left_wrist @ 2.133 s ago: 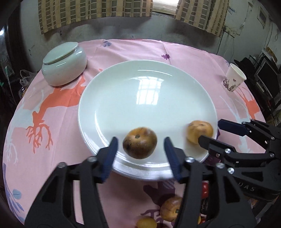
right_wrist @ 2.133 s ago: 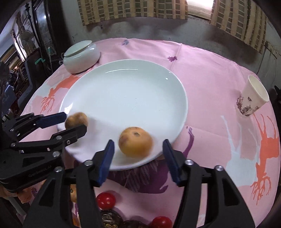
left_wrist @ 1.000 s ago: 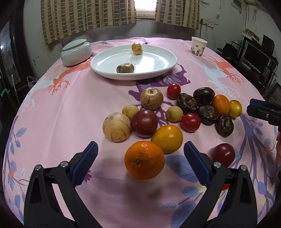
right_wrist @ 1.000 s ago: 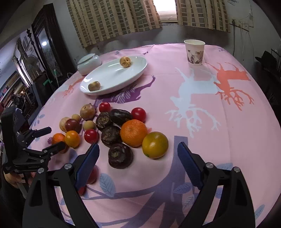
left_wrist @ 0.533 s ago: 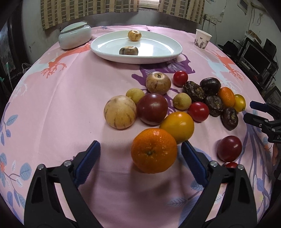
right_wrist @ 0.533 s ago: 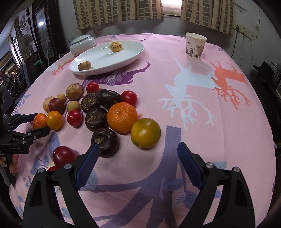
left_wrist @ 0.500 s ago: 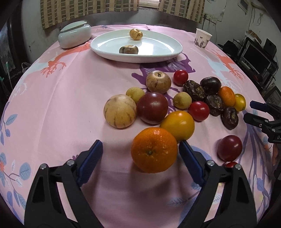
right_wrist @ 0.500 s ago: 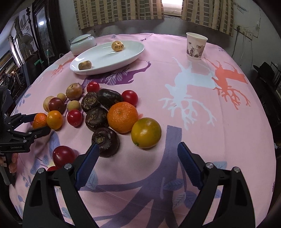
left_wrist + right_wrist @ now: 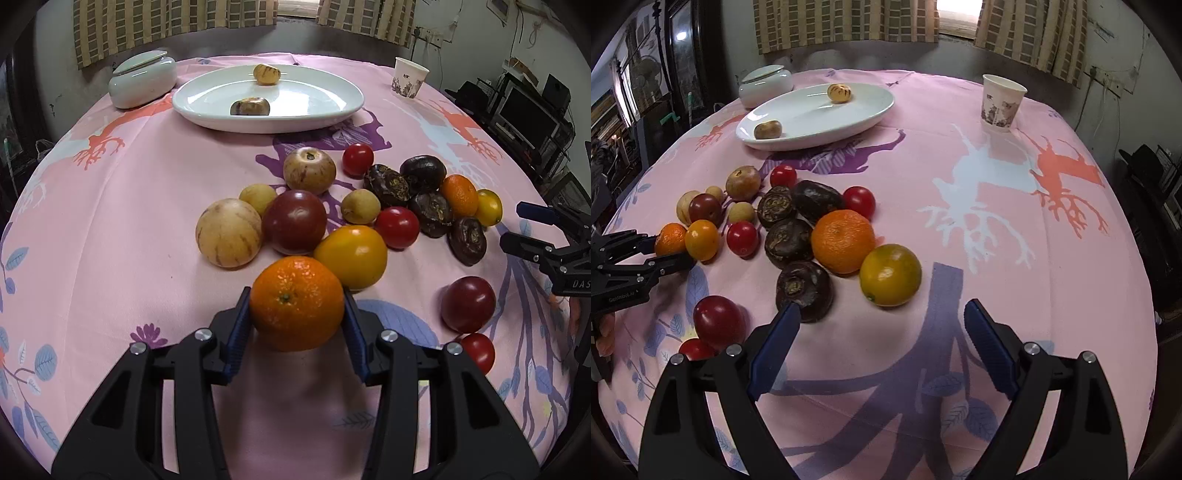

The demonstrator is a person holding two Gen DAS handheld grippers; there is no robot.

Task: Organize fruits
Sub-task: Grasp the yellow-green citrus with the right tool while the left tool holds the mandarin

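My left gripper (image 9: 297, 325) is shut on an orange (image 9: 297, 302) at the near end of a fruit pile on the pink tablecloth; it also shows in the right wrist view (image 9: 670, 238). The pile holds a yellow-orange fruit (image 9: 351, 256), a dark red tomato (image 9: 295, 227), a striped pale melon (image 9: 229, 232), dark passion fruits (image 9: 432, 214) and small red tomatoes (image 9: 397, 227). A white plate (image 9: 314, 96) at the back holds two small fruits (image 9: 266, 74). My right gripper (image 9: 882, 347) is open and empty, near a yellow-green citrus (image 9: 890, 275) and a second orange (image 9: 844, 240).
A lidded white ceramic jar (image 9: 142, 79) stands left of the plate. A paper cup (image 9: 1001, 101) stands at the back right. A dark red tomato (image 9: 718, 321) and a small red one (image 9: 696, 349) lie near the table's front edge. Furniture surrounds the round table.
My left gripper has moved forward and closed its jaws onto the orange. My right gripper has shifted a little nearer the citrus and stays open.
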